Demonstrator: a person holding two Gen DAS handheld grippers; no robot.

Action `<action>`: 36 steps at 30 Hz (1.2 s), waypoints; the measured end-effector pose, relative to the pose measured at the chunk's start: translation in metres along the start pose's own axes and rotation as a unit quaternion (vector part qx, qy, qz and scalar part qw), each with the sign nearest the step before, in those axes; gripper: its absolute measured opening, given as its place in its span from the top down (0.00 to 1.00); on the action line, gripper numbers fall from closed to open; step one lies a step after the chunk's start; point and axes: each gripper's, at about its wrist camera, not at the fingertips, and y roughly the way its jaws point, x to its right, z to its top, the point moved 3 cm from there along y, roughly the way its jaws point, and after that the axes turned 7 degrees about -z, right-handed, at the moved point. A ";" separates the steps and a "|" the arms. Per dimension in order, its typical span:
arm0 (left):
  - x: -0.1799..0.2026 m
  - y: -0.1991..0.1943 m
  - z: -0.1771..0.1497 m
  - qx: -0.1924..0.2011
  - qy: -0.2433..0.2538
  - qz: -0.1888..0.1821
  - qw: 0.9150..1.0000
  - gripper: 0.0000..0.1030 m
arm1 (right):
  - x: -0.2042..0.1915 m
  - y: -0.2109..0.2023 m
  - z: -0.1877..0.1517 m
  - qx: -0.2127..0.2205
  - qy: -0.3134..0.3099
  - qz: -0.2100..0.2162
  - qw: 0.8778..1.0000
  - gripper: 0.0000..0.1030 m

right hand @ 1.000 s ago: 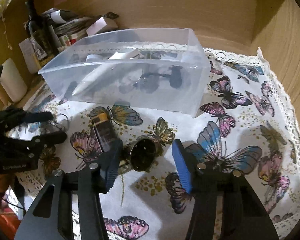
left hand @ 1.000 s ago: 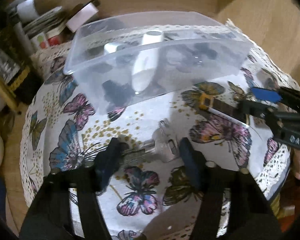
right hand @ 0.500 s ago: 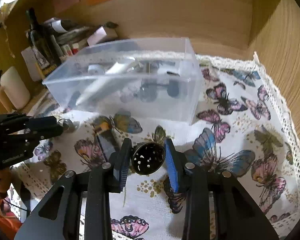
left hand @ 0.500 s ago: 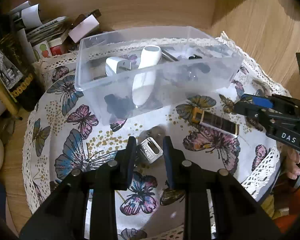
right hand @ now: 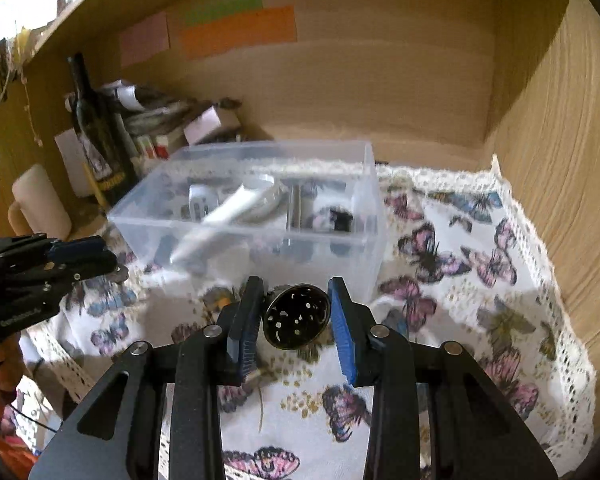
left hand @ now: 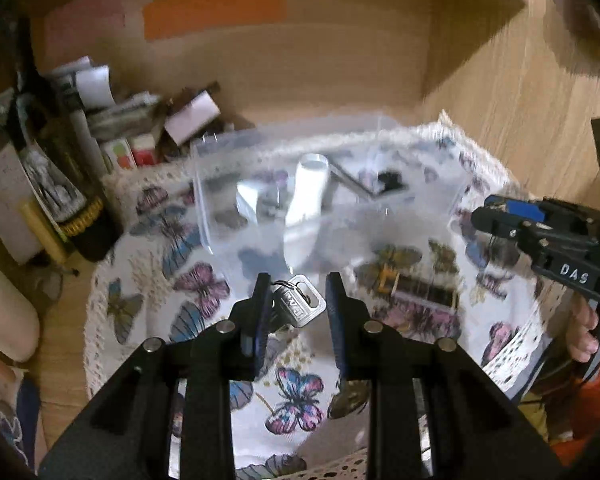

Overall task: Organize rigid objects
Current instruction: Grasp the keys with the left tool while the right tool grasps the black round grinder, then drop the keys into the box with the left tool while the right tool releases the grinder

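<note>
My left gripper (left hand: 296, 300) is shut on a bunch of silver keys (left hand: 300, 306) and holds it above the butterfly cloth, in front of the clear plastic box (left hand: 328, 200). My right gripper (right hand: 296, 308) is shut on a round dark metal grinder piece (right hand: 296, 322), lifted before the box (right hand: 252, 216). The box holds a white handle-shaped item (left hand: 308, 188), a charger and dark small parts. A dark rectangular lighter-like object (left hand: 420, 286) with a gold end lies on the cloth to the right of the left gripper. The right gripper also shows in the left wrist view (left hand: 504, 216).
A dark bottle (right hand: 96, 132), papers and small boxes (left hand: 148, 120) crowd the back left corner. A cream mug (right hand: 40, 204) stands at left. Wooden walls close the back and right. The lace-edged cloth (right hand: 500, 300) covers a small round table.
Both grippers closed on their objects on the cloth, then lifted them. The keys and the grinder piece now hang above the table, closer to the box's height.
</note>
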 end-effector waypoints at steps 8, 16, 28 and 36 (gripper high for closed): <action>-0.004 -0.037 0.048 0.071 -0.002 -0.003 0.997 0.74 | -0.001 -0.020 0.044 0.067 -0.005 0.000 0.998 0.70; -0.012 -0.045 0.091 0.113 -0.001 -0.004 0.994 0.74 | -0.005 -0.008 0.078 0.085 -0.009 0.015 0.996 0.70; -0.037 0.042 0.084 0.017 -0.028 -0.013 0.999 0.98 | -0.040 0.078 0.079 -0.006 -0.043 0.034 0.998 0.70; -0.039 0.061 0.074 -0.013 -0.026 -0.020 0.999 0.97 | -0.048 0.104 0.069 -0.048 -0.062 0.032 0.996 0.69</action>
